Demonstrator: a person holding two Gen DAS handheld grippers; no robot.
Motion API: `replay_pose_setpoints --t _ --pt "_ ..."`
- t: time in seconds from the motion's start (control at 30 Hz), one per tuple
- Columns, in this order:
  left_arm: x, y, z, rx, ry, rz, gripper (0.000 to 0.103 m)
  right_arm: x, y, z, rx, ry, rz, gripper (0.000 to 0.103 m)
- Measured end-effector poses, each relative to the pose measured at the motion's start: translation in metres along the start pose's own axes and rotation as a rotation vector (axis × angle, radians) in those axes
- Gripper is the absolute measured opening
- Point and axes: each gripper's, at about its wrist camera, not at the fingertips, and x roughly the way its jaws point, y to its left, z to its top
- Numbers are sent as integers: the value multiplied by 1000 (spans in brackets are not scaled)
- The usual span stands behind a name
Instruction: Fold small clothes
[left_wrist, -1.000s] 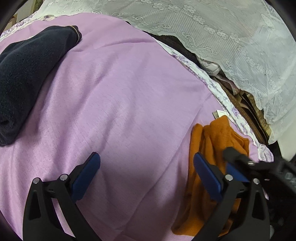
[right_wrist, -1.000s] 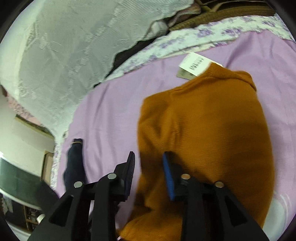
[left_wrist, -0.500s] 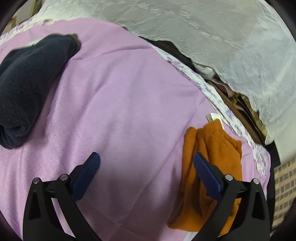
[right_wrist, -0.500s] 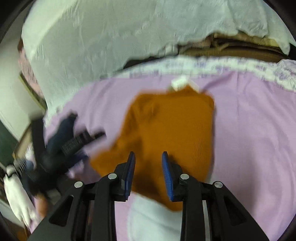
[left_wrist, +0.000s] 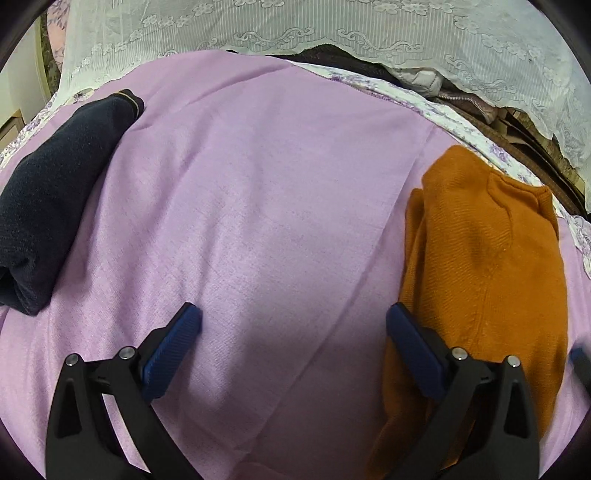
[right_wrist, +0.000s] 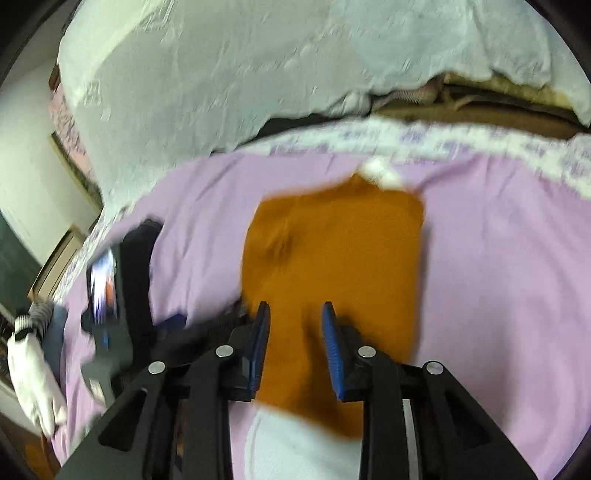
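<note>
- Right then, my left gripper (left_wrist: 293, 338) hung over the lilac sheet (left_wrist: 266, 206) with its blue pads (left_wrist: 171, 349) spread wide apart and nothing between them.
- I saw the orange sweater (left_wrist: 487, 258) lying folded on the sheet at the right of the left wrist view, its near edge running behind the right-hand finger of that gripper; I could not tell whether the finger touched the knit.
- Across the sheet, at the far left, a dark navy garment (left_wrist: 55, 192) lay rolled or folded, well apart from the orange one.
- My right gripper (right_wrist: 295, 325) pointed down over the orange sweater (right_wrist: 332, 258), its jaws set narrow but parted, with a strip of orange knit showing through the gap.
- The pads did not press on the cloth as far as I could see, so I took that gripper as empty and hovering.
- A white tag (right_wrist: 380, 175) stuck out at the sweater's far edge, toward the floral border (right_wrist: 424, 138) of the bedding.
- Something white (right_wrist: 295, 443) lay under the sweater's near edge, too blurred for me to name.
- Behind the bed a white lace cover (left_wrist: 332, 33) draped over a heap of brown and dark things.
- At the left of the right wrist view I saw the other gripper's body and a white-gloved hand (right_wrist: 31, 373), both smeared by blur.
</note>
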Motion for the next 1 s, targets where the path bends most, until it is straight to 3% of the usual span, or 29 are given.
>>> replay_pose_setpoints --t 0.03,0.23,0.37,0.43,0.6,0.7,0.77,1.0 --pt "0 0 0 0 -1 1 99 4 -8 11 29 6 2 28" --pt "2 -4 -2 13 -10 35 99 60 -58 52 182 48 -34 0" --pt "4 -4 -2 17 -9 51 99 92 -117 67 354 20 -164 2" --pt "5 -3 -1 16 -6 50 99 87 -140 62 434 4 -93 2" --pt "7 -4 1 15 -5 57 99 41 -131 37 361 -35 19 4" --pt "7 -4 1 15 -7 59 99 29 -126 24 347 -5 67 5" --pt "6 -4 0 14 -11 62 99 41 -125 20 362 43 103 5" --pt "6 -3 0 15 -14 64 99 103 -137 42 436 45 82 0"
